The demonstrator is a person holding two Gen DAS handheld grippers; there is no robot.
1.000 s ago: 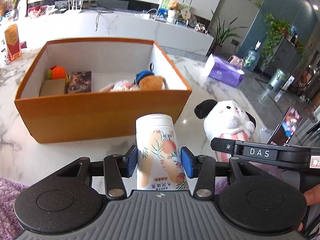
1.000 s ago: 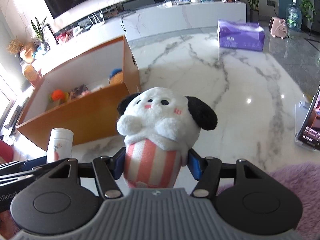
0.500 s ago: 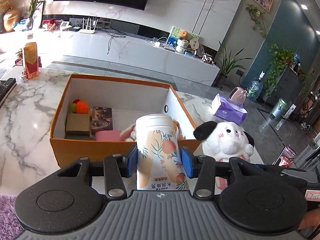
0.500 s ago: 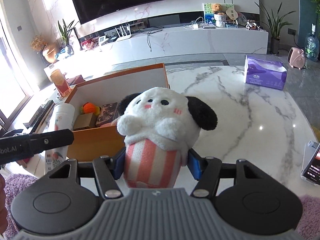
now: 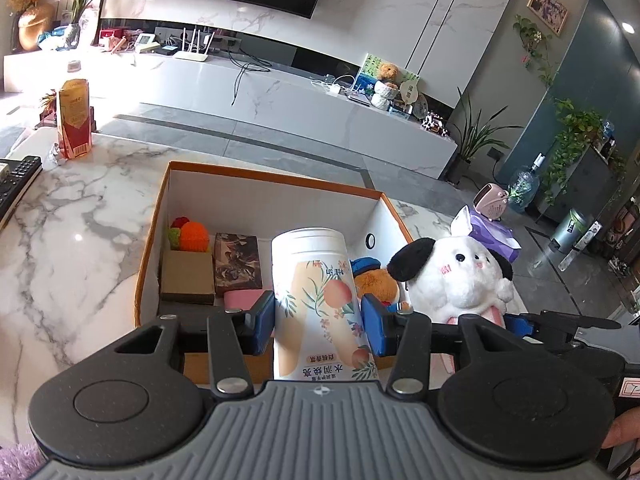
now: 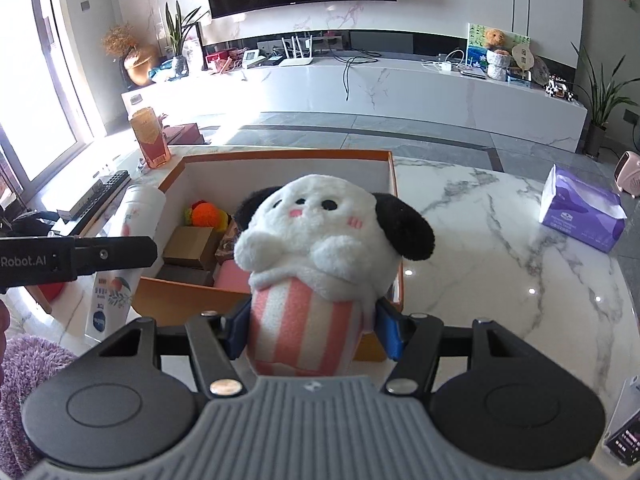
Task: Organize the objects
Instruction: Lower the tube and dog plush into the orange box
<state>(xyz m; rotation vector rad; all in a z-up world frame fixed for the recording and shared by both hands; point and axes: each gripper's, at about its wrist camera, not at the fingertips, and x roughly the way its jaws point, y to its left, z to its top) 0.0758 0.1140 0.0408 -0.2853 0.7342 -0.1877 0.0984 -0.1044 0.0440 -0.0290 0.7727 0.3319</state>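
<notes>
While both views show the orange box [image 5: 256, 352], only the right shows the left gripper [image 5: 319, 322] clamping the bottle's [image 5: 320, 304] blue base, right gripper [image 6: 308, 330] pinching the plush [image 6: 320, 240].

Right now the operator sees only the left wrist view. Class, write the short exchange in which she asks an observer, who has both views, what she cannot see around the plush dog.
Operator: My lotion bottle and the black frame cover the plush dog's body. Is it gripped?
Observer: Yes. The right gripper has its jaws shut on the pink-and-white striped body, one on each side.
Operator: Is anything on the table to my right that I am missing?
Observer: A dark device stands at the marble table's near right edge, apart from the orange box.
</notes>
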